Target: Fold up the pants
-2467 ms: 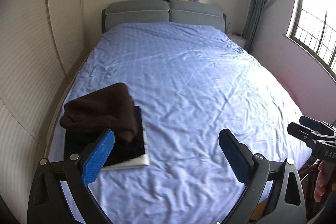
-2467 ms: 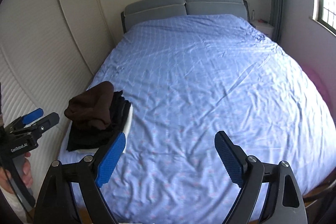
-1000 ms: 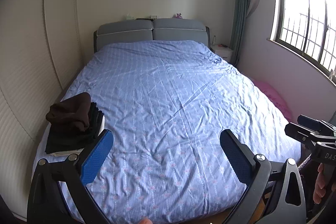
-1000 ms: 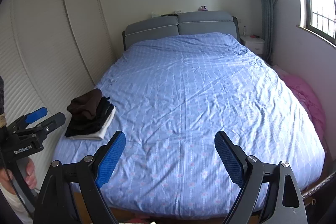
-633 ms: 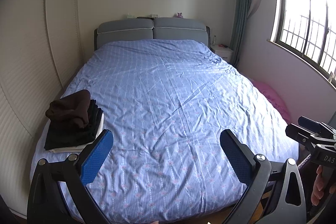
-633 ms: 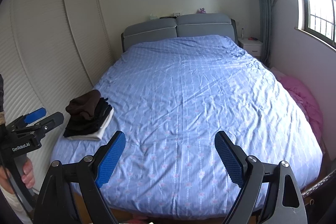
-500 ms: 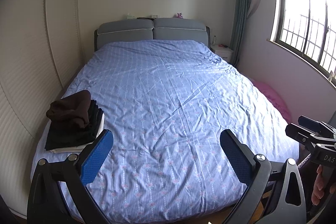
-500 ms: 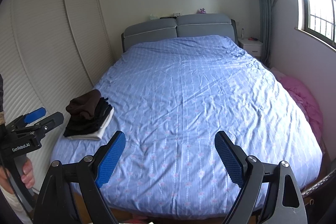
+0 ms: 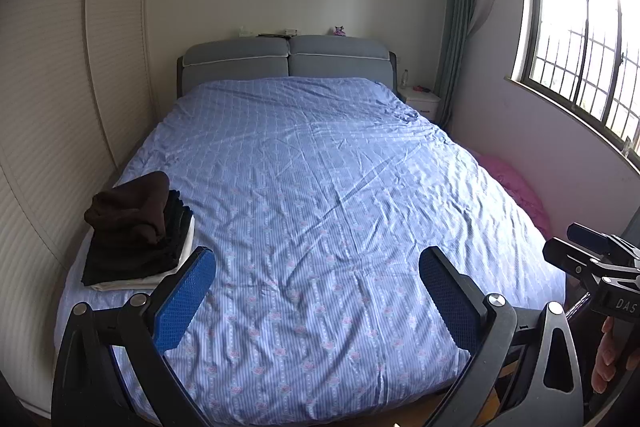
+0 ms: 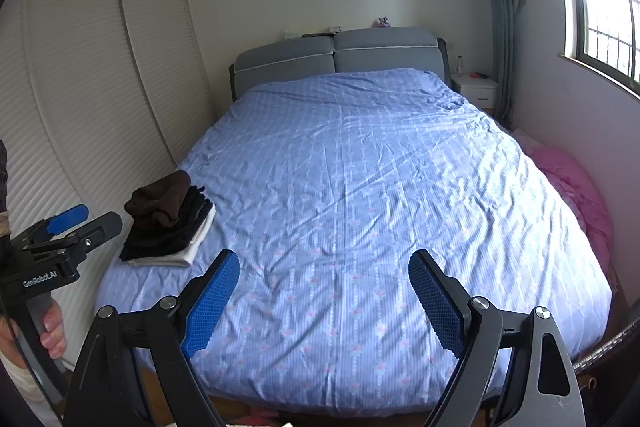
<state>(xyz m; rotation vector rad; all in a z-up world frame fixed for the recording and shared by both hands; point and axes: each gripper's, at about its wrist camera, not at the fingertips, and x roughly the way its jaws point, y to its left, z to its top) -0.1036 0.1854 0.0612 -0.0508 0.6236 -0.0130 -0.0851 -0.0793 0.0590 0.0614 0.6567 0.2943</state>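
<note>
Home bedroom, double bed (image 9: 320,211), padded headboard (image 9: 286,61), curtained window (image 9: 580,39), nightstand (image 10: 476,89)

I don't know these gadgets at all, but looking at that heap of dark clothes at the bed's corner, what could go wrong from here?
The folded stack sits close to the bed's left edge, so a careless nudge might push it off. The brown piece on top looks bunched rather than flat and could slide off the pile. Both the left gripper and the right gripper are open and empty, well back from the stack.
</note>
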